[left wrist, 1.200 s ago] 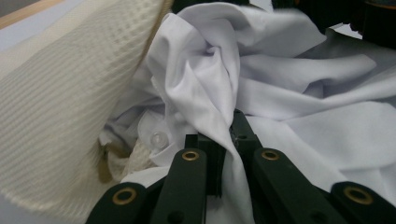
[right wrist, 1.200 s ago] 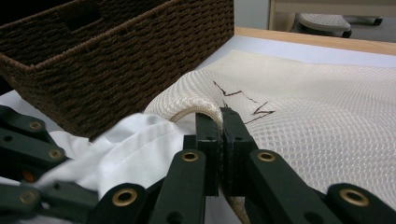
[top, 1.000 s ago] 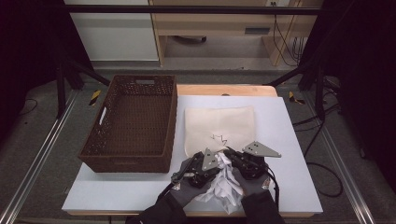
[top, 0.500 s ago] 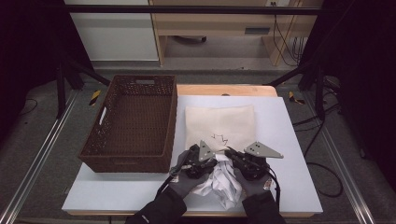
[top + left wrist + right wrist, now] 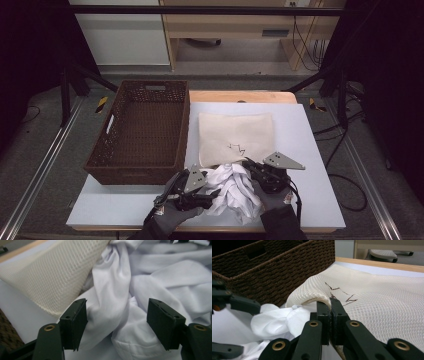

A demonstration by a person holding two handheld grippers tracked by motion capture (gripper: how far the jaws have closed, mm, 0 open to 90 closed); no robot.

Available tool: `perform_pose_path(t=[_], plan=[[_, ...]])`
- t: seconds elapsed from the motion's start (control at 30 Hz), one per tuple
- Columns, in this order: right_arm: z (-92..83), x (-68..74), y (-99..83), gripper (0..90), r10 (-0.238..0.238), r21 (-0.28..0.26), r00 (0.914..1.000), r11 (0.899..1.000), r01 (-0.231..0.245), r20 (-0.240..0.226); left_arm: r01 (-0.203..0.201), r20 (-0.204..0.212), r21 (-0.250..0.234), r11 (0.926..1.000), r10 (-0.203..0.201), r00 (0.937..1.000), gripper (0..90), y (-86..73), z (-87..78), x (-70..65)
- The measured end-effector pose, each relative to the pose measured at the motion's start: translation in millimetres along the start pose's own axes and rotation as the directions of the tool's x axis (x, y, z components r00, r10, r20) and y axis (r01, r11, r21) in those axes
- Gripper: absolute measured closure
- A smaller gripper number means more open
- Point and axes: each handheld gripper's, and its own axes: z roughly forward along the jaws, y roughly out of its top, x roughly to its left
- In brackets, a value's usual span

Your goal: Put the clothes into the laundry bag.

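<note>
A crumpled white cloth (image 5: 232,189) lies near the table's front edge, against the near hem of a cream mesh bag (image 5: 235,136). My left gripper (image 5: 215,193) sits to the cloth's left. Its jaws have just been opening and stand open in the left gripper view (image 5: 117,305), with a fold of the white cloth (image 5: 112,297) loose between them and untouched by the pads. My right gripper (image 5: 249,163) is shut on the lifted hem of the mesh bag (image 5: 372,297), shown close up in the right gripper view (image 5: 330,302).
A dark woven basket (image 5: 142,131) stands at the left of the white table top (image 5: 310,150), close to the bag's left edge. In the right gripper view the basket (image 5: 274,272) rises just behind the cloth. The table's front edge lies right below both hands.
My left gripper has opened, let go of the white cloth and drawn back to the left. The cloth has settled lower on the table. The right gripper has kept still.
</note>
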Motion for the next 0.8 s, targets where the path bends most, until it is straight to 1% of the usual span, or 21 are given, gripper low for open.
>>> perform_pose_path(t=[0.07, 0.1, 0.17, 0.2, 0.23, 0.3, 0.33, 0.4, 0.47, 0.53, 0.63, 0.7, 0.8], plan=[[0.5, 0.3, -0.5, 87.7, -0.004, 0.004, 1.0, 1.0, 0.004, -0.001, 0.012, -0.011, 0.009, 0.9999, -0.012, 0.9999, 32.5, -5.4, 9.3, 1.9], [0.9, 0.9, -0.6, 87.7, 0.0, 0.004, 1.0, 1.0, 0.0, -0.003, 0.015, -0.02, 0.015, 0.9998, -0.015, 0.9997, 35.6, -7.9, 13.2, 2.9], [1.6, 1.1, -0.7, 87.7, -0.001, 0.004, 1.0, 1.0, 0.001, -0.001, 0.025, -0.035, 0.024, 0.9994, -0.025, 0.9991, 46.6, -11.7, 20.3, 4.4], [2.0, 0.9, -0.8, 87.7, -0.001, 0.005, 1.0, 1.0, 0.001, -0.002, 0.029, -0.035, 0.036, 0.9989, -0.028, 0.999, 51.9, -12.9, 23.1, 6.2], [2.3, 0.7, -1.0, 87.7, -0.003, 0.006, 1.0, 1.0, 0.003, -0.002, 0.043, -0.029, 0.047, 0.998, -0.041, 0.9987, 55.7, -13.6, 26.2, 7.0], [2.8, 0.7, -1.0, 87.7, -0.001, 0.007, 1.0, 1.0, 0.001, -0.004, 0.046, -0.022, 0.075, 0.9961, -0.044, 0.9988, 65.6, -13.2, 28.7, 6.7], [2.9, 0.8, -0.9, 87.7, -0.002, 0.008, 1.0, 1.0, 0.002, -0.004, 0.039, -0.022, 0.09, 0.9952, -0.038, 0.9991, 71.5, -12.5, 29.0, 4.8], [3.5, 1.0, -0.8, 87.8, -0.003, 0.008, 1.0, 1.0, 0.003, -0.004, 0.025, -0.009, 0.088, 0.9958, -0.024, 0.9997, 78.4, -9.8, 26.3, 0.2], [3.7, 0.8, -0.7, 87.8, -0.001, 0.006, 1.0, 1.0, 0.001, -0.006, 0.009, 0.019, 0.053, 0.9986, -0.01, 0.9998, 81.6, -3.6, 20.4, -3.8], [3.4, 0.1, -0.6, 87.8, 0.0, 0.003, 1.0, 1.0, 0.0, -0.006, -0.006, 0.053, 0.011, 0.9999, 0.005, 0.9986, 82.6, 5.6, 13.2, -8.9], [2.8, 0.2, 0.2, 87.9, 0.003, -0.003, 1.0, 1.0, -0.003, -0.008, -0.023, 0.074, -0.03, 0.9993, 0.026, 0.997, 82.8, 19.8, 10.7, -16.0], [2.7, 0.8, 0.7, 87.9, 0.007, -0.006, 0.9999, 1.0, -0.007, -0.012, -0.032, 0.081, -0.037, 0.9988, 0.035, 0.9961, 82.9, 28.6, 15.7, -18.8], [1.6, 0.9, 1.5, 87.9, 0.002, -0.015, 0.9999, 1.0, -0.003, -0.01, -0.044, 0.086, -0.019, 0.9988, 0.045, 0.9953, 82.9, 38.3, 29.4, -20.9]])
